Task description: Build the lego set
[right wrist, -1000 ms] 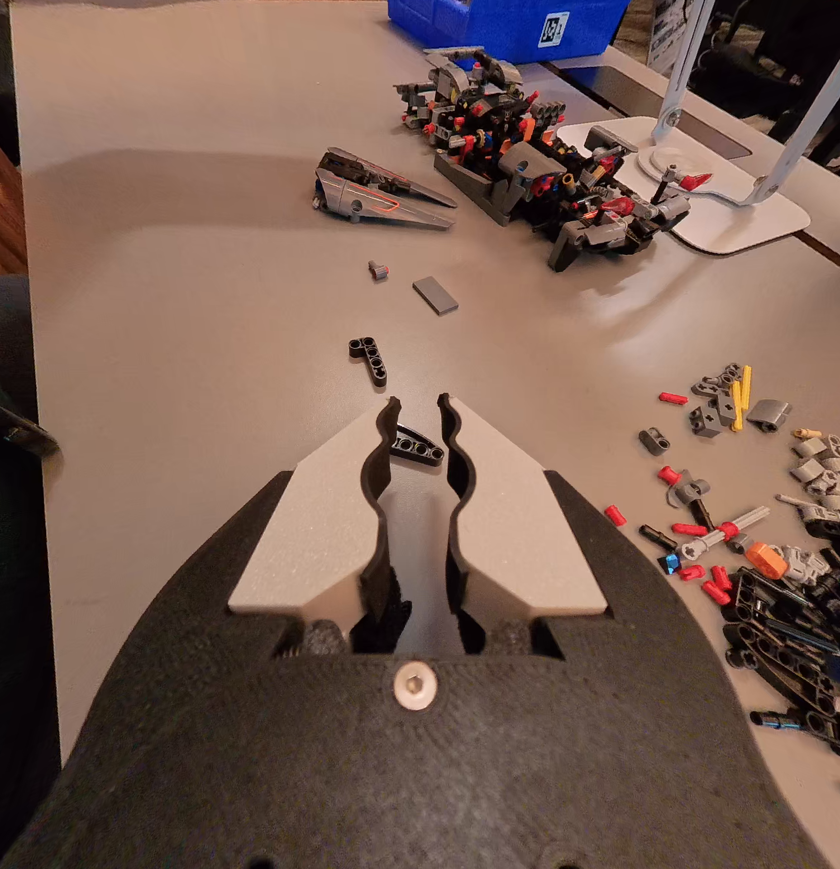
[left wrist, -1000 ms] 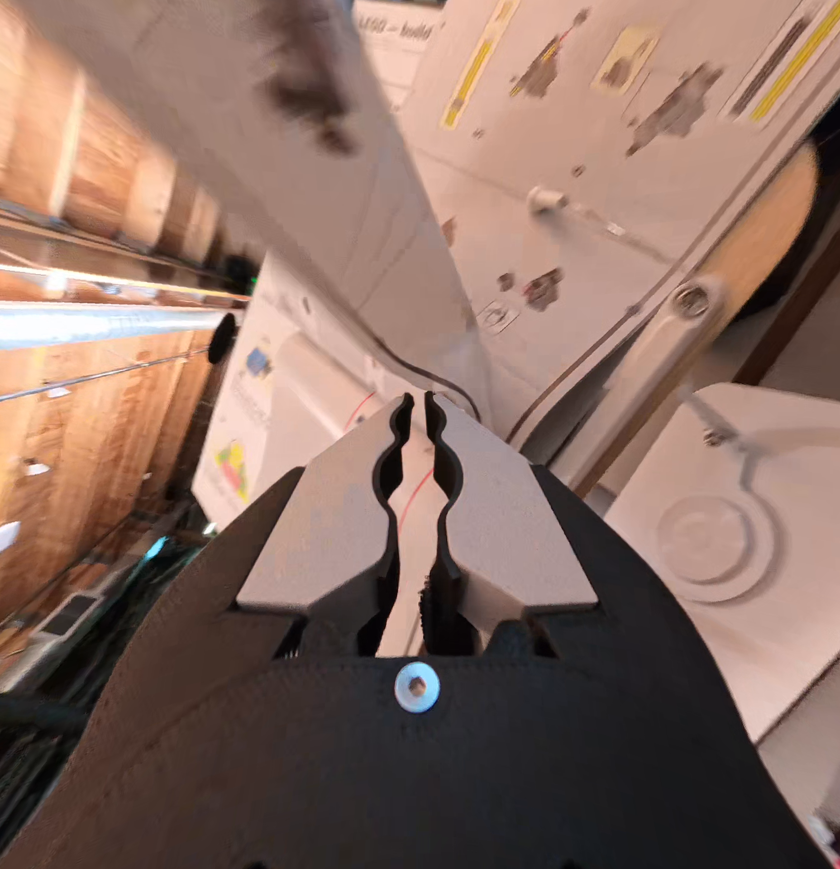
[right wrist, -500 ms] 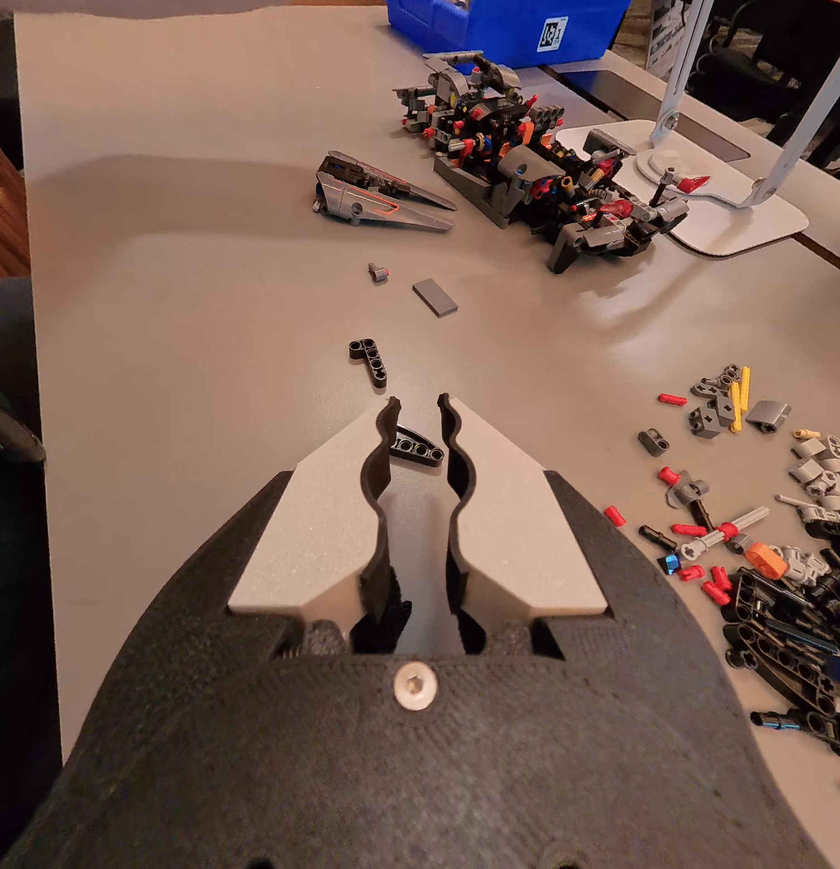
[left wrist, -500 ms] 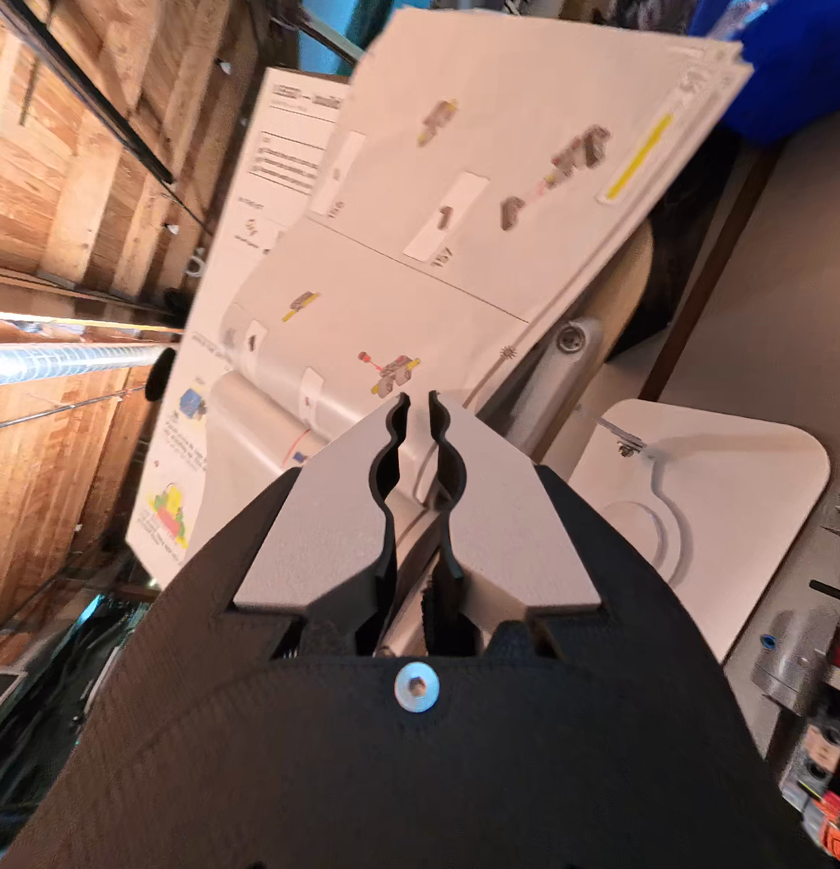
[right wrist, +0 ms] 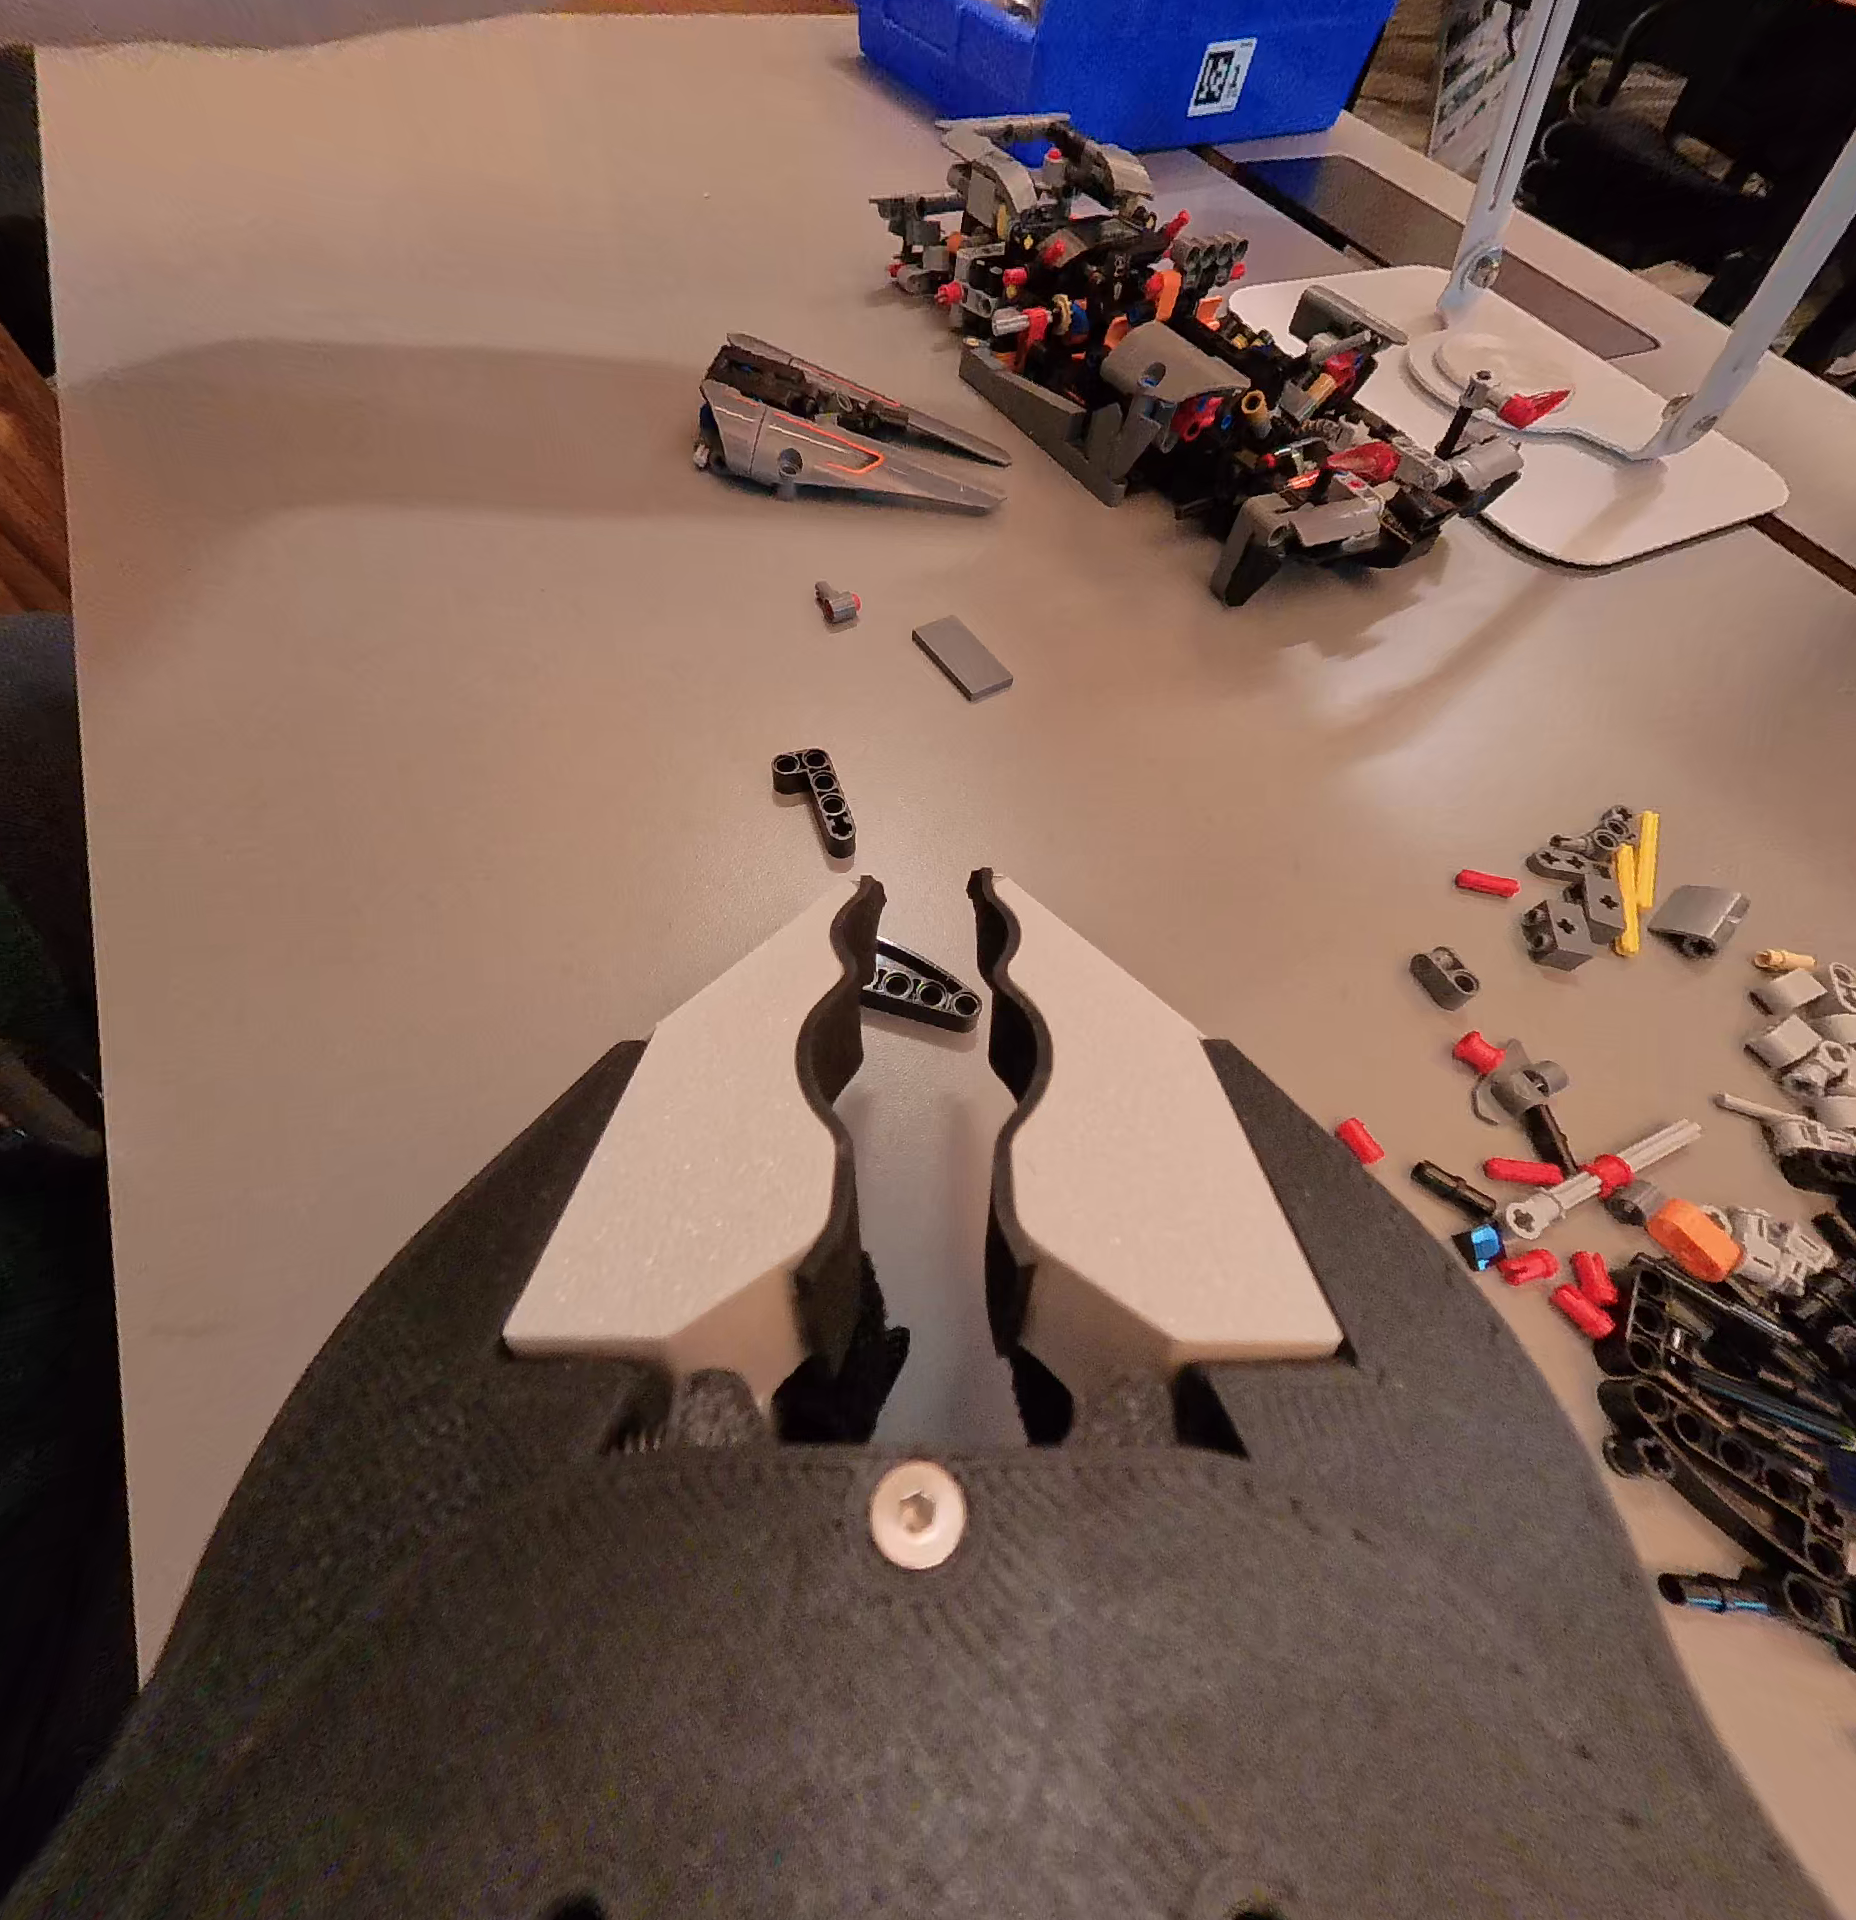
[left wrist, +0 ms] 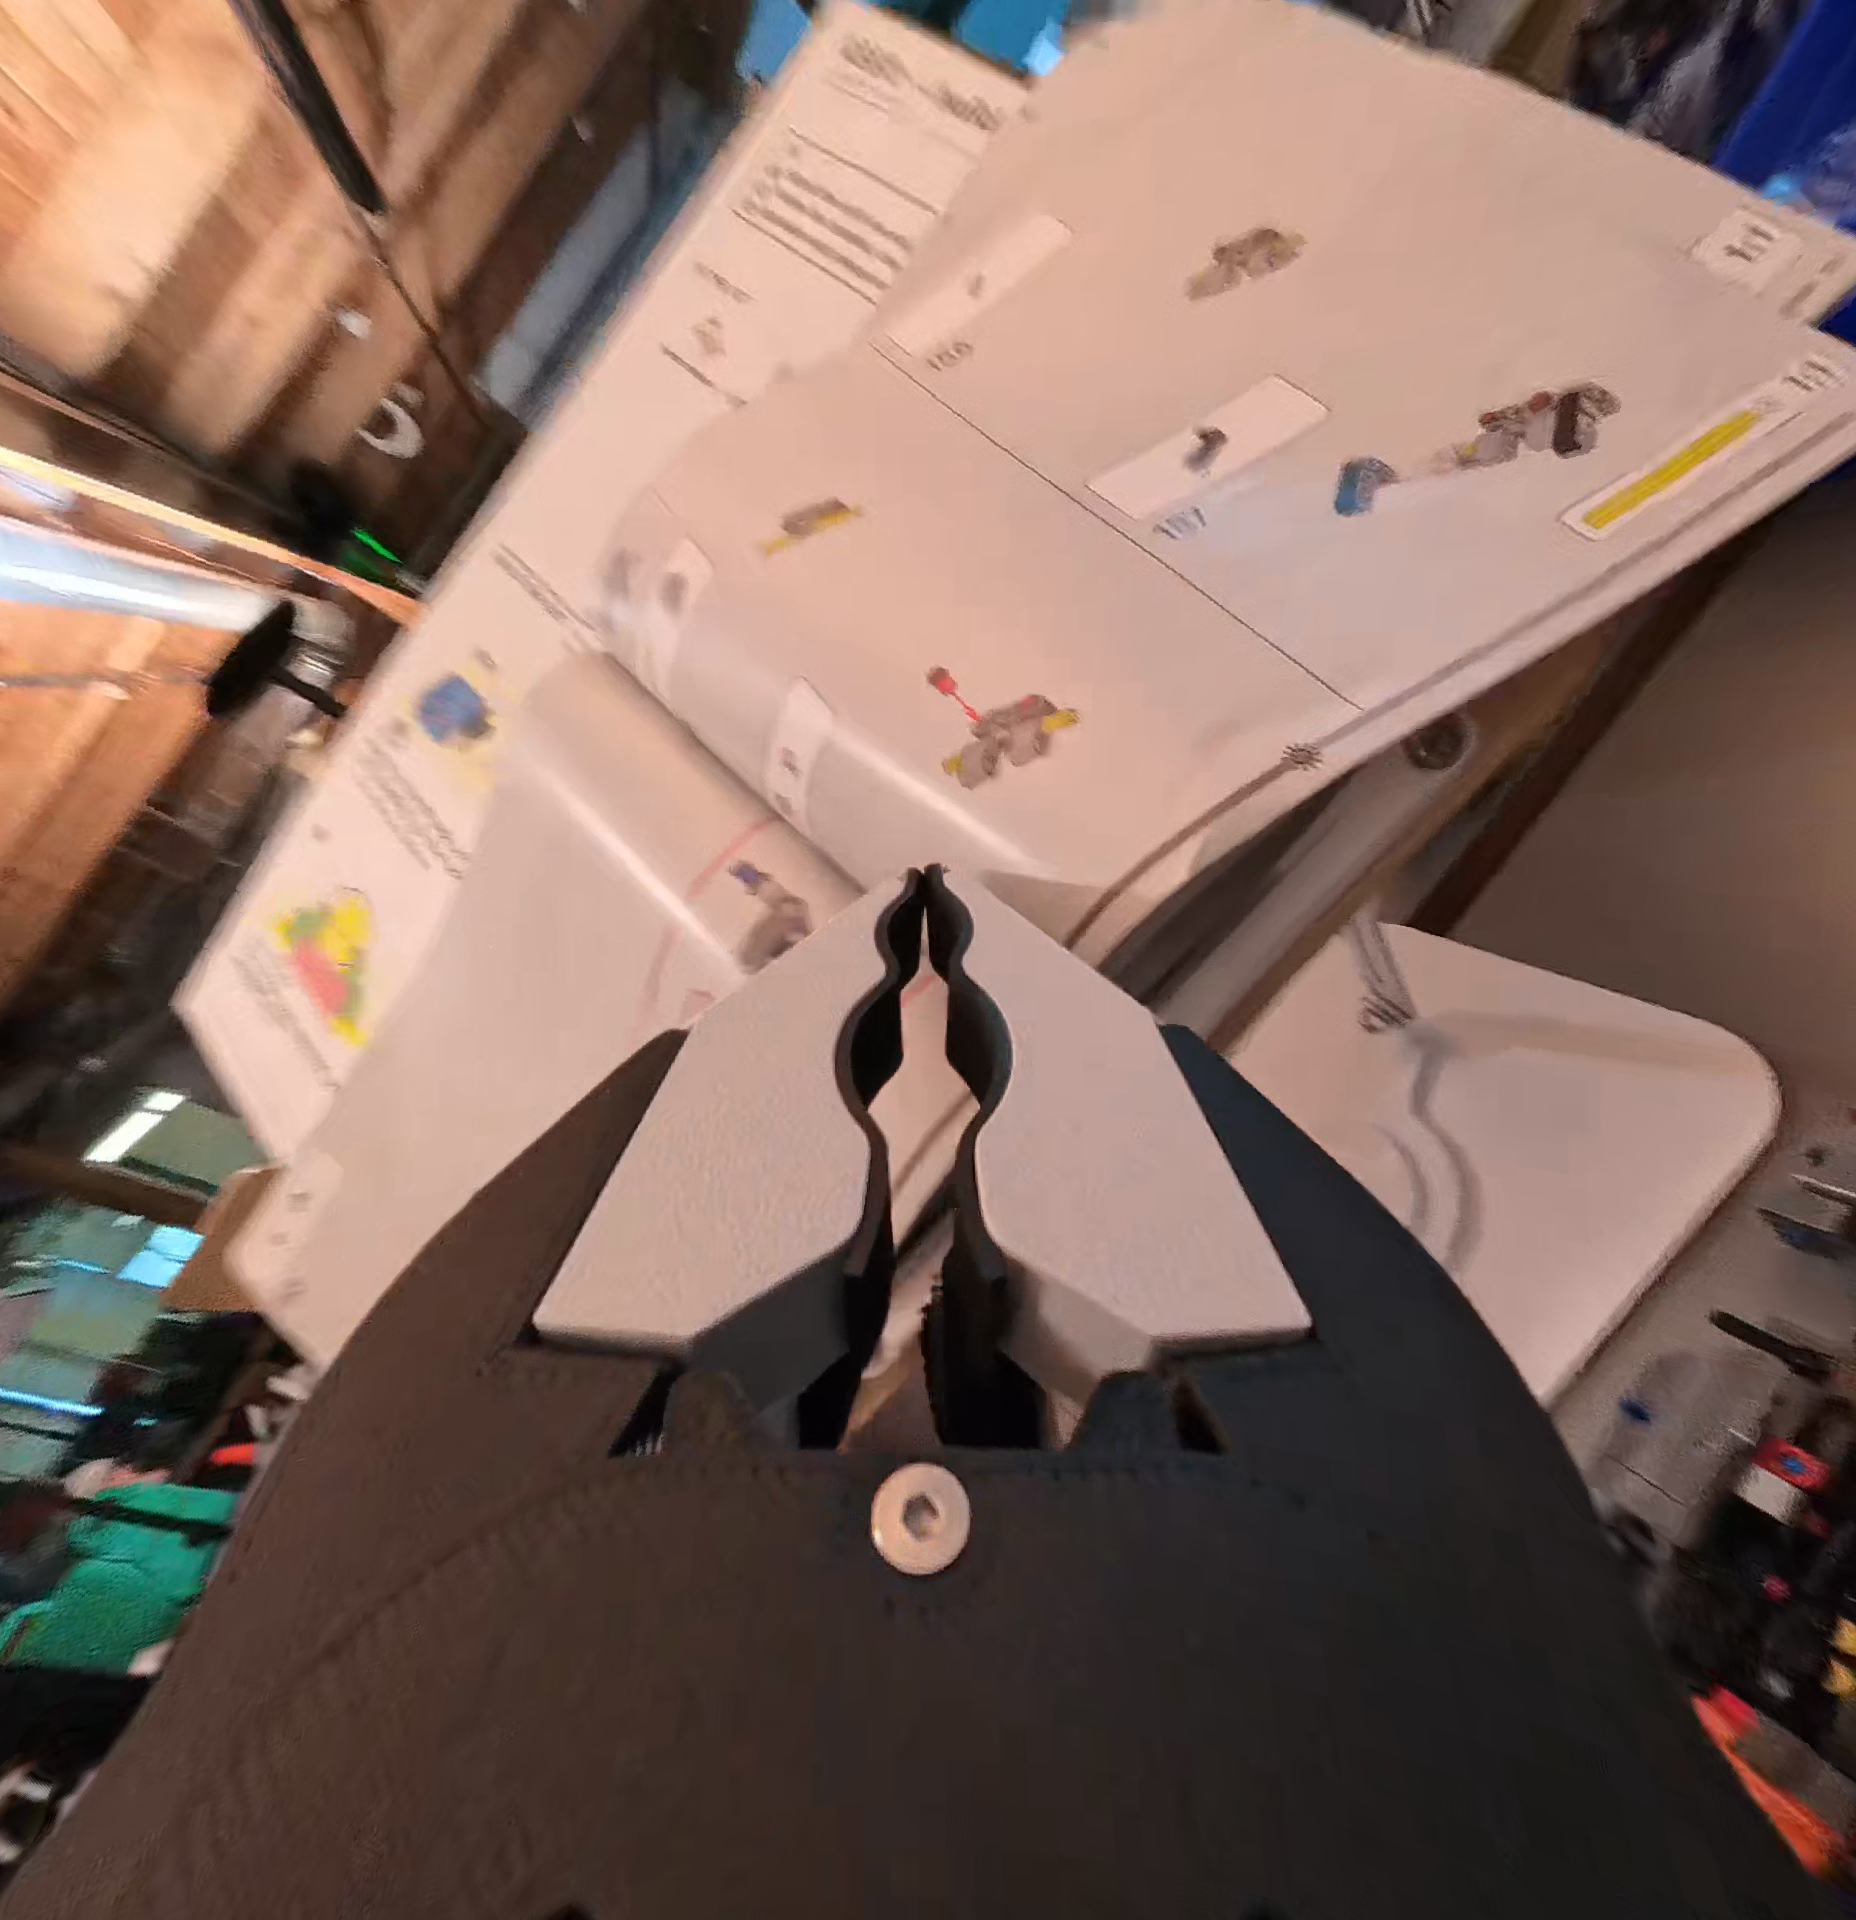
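Observation:
In the left wrist view my left gripper (left wrist: 925,881) is shut, tips touching, with nothing visible between them. It points at the open instruction booklet (left wrist: 1163,499) propped on a white stand (left wrist: 1526,1122). In the right wrist view my right gripper (right wrist: 924,885) is open and empty above the grey table (right wrist: 436,727). A small black curved beam (right wrist: 919,992) lies on the table between and below its fingers. A black L-shaped beam (right wrist: 818,795) lies just beyond. The part-built dark car model (right wrist: 1163,353) and a grey wedge panel assembly (right wrist: 841,431) sit farther off.
A grey flat tile (right wrist: 962,657) and a small grey connector (right wrist: 839,603) lie mid-table. A pile of loose pieces (right wrist: 1713,1195) fills the right side. A blue bin (right wrist: 1121,62) stands at the back, and the stand's white base (right wrist: 1589,488) at the back right.
My left gripper has closed from slightly apart to tips touching and has swung away from the booklet, so more of the pages show. My right gripper has stayed still.

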`<state>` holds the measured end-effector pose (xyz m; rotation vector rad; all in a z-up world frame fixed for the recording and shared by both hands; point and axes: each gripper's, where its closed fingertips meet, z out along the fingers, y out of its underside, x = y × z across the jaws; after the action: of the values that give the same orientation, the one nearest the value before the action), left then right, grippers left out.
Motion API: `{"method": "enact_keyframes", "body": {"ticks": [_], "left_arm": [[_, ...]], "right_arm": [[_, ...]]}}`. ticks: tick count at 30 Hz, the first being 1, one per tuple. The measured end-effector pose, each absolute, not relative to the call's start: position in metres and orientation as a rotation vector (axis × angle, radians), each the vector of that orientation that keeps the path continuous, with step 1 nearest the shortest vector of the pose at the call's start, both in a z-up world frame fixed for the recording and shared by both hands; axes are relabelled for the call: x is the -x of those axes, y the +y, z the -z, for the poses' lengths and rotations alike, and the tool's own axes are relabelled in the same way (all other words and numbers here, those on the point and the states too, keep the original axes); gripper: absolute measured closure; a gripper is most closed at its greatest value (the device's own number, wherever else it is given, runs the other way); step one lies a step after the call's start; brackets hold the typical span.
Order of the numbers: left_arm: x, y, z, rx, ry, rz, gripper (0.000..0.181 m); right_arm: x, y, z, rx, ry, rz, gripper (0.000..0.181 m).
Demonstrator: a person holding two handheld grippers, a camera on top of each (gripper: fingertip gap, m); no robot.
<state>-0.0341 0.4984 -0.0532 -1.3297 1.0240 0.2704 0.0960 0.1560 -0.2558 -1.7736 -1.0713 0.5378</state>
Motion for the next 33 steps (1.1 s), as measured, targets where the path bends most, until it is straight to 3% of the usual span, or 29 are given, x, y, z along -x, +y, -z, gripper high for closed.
{"method": "enact_keyframes", "body": {"ticks": [1,10,20,27,33], "left_arm": [[0.030,0.505,0.068,1.398,1.066,-0.276,0.181],[-0.023,0.516,0.103,1.425,1.267,-0.424,0.181],[-0.013,0.463,0.070,1.331,1.222,-0.284,0.181],[0.020,0.399,0.062,1.374,1.201,-0.162,0.164],[0.046,0.333,0.105,1.518,1.271,-0.051,0.155]], "right_arm": [[-0.096,0.156,0.256,1.774,-1.072,-0.538,0.164],[-0.096,0.156,0.256,1.774,-1.070,-0.538,0.164],[-0.096,0.155,0.255,1.768,-1.071,-0.540,0.164],[-0.096,0.156,0.255,1.767,-1.068,-0.531,0.161],[-0.098,0.160,0.253,1.767,-1.040,-0.508,0.153]]}}
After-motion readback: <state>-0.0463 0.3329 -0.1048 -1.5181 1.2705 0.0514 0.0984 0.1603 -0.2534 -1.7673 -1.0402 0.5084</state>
